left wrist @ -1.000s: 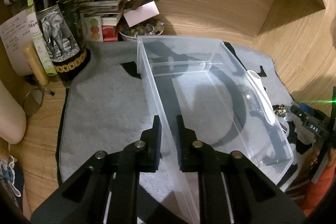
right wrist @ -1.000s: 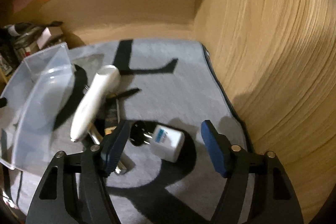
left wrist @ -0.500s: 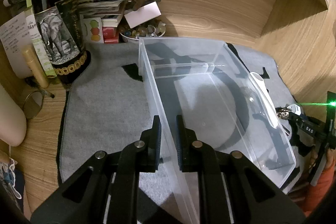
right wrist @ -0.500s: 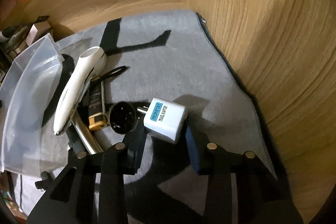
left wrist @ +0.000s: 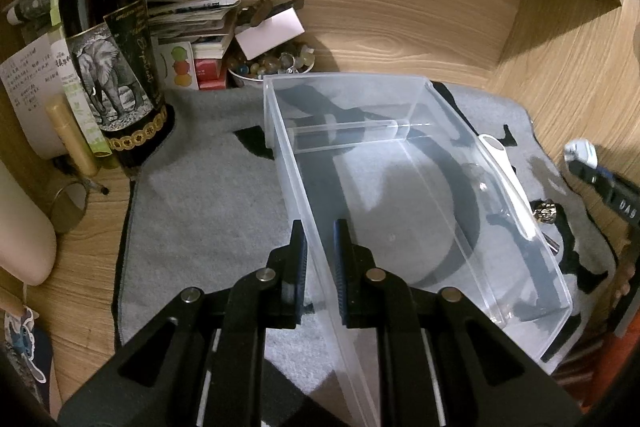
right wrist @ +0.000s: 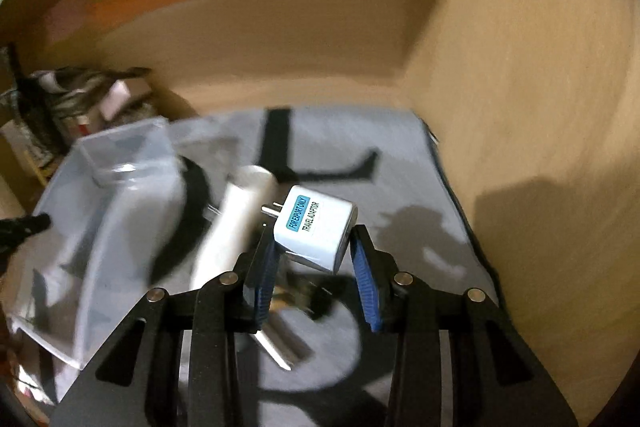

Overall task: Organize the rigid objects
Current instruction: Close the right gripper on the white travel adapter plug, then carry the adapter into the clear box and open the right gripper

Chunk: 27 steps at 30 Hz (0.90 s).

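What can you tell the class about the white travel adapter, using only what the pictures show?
The travel adapter is a small white block with rounded corners, plastic by its look. A blue label reads FOR EXPORT ONLY, with TRAVEL ADAPTOR printed beside it. Metal prongs stick out of its left face. It sits tilted, clamped between the blue pads of the right gripper, lifted above the grey mat. Nothing else touches it.

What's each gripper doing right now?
Left gripper: shut on the clear bin wall.
Right gripper: shut on the travel adapter.
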Tool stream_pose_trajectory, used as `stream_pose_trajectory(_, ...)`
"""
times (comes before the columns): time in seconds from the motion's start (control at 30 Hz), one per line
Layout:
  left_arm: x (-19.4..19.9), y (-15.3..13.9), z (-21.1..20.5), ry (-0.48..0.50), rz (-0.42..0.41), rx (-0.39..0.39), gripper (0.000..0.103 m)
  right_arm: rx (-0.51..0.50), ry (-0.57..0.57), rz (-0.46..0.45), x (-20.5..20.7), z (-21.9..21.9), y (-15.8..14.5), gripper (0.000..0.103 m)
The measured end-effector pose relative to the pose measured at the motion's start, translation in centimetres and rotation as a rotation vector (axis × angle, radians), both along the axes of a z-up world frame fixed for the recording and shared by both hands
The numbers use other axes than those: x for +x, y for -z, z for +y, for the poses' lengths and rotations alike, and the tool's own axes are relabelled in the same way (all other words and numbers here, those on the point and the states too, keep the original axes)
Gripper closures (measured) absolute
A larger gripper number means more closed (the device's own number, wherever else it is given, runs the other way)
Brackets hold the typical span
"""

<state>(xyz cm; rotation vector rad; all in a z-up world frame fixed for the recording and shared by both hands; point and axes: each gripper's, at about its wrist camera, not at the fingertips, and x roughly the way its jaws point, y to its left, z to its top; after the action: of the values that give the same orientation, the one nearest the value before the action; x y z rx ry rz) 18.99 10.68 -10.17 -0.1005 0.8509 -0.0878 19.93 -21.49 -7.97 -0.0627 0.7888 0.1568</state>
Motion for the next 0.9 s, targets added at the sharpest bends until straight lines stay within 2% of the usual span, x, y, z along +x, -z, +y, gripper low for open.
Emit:
stream_pose_trajectory(0.2, 0.0, 0.0, -0.1, 0.002, -0.004, 0.007, 0.09, 0.022, -0.124, -0.052, 0.9, 4.0, -1.2, 0.07)
stream_pose_trajectory(0.47, 0.0, 0.1, -0.1, 0.005, -0.016, 0.009, 0.089, 0.015, -0.269, -0.055, 1.5, 9.3, -1.4, 0.07)
stream_pose_trajectory(0.73, 0.0, 0.2, 0.1, 0.017, -0.026, 0.013, 0.089, -0.014, -0.368, 0.014, 2.7, 14.1, 0.1, 0.07)
stream_pose_trajectory(0.9, 0.0, 0.2, 0.2, 0.027, -0.029, 0.006, 0.089, -0.096, -0.43, 0.067, 3.3, 17.2, 1.8, 0.07)
